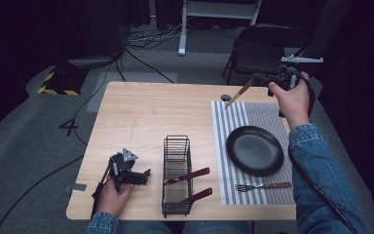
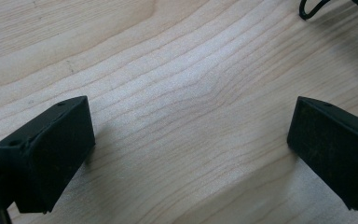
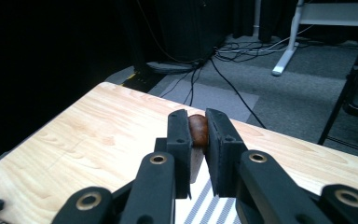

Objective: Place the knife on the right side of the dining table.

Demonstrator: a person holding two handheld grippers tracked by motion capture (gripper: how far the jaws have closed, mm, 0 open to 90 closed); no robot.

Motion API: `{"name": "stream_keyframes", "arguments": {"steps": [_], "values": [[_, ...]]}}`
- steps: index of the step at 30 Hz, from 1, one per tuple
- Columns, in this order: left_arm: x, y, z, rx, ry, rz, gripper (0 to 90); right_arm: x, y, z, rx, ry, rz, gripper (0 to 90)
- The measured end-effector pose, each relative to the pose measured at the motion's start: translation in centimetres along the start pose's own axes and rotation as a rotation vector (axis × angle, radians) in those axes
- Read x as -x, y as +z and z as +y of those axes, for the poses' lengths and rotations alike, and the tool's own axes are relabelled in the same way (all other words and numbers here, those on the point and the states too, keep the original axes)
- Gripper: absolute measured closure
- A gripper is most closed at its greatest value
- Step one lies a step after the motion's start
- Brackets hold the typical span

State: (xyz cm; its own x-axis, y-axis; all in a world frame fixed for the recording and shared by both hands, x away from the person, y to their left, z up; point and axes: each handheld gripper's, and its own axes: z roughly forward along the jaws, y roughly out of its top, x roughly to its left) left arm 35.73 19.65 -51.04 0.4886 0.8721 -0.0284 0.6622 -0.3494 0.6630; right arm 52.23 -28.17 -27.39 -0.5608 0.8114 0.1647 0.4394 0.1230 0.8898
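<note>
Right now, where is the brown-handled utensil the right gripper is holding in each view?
High view: the utensil sticks out leftward from the right gripper, over the far end of the striped placemat.
Left gripper view: not in it.
Right gripper view: utensil clamped at centre.
Shared landmark: the wooden table.

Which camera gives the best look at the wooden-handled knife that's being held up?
The high view: the wooden-handled knife shows whole, in the right gripper. The right gripper view shows a brown handle stub between its jaws; the left gripper view shows bare wooden table.

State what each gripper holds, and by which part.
The right gripper grips a knife by its brown handle end, blade hanging toward the mat. The left gripper is open, holding nothing.
</note>
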Motion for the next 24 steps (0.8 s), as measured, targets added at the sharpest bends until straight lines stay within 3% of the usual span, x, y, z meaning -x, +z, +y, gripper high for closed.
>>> {"name": "stream_keyframes", "arguments": {"steps": [14,24], "values": [[0.0,0.0,0.0,0.000,-0.001,0.000,0.8,2.9,2.8,-2.8,-0.030,0.023,-0.032,80.7],[0.0,0.0,0.0,0.000,0.000,0.001,0.8,3.8,3.7,-4.8,-0.049,0.055,-0.036,80.6]]}}
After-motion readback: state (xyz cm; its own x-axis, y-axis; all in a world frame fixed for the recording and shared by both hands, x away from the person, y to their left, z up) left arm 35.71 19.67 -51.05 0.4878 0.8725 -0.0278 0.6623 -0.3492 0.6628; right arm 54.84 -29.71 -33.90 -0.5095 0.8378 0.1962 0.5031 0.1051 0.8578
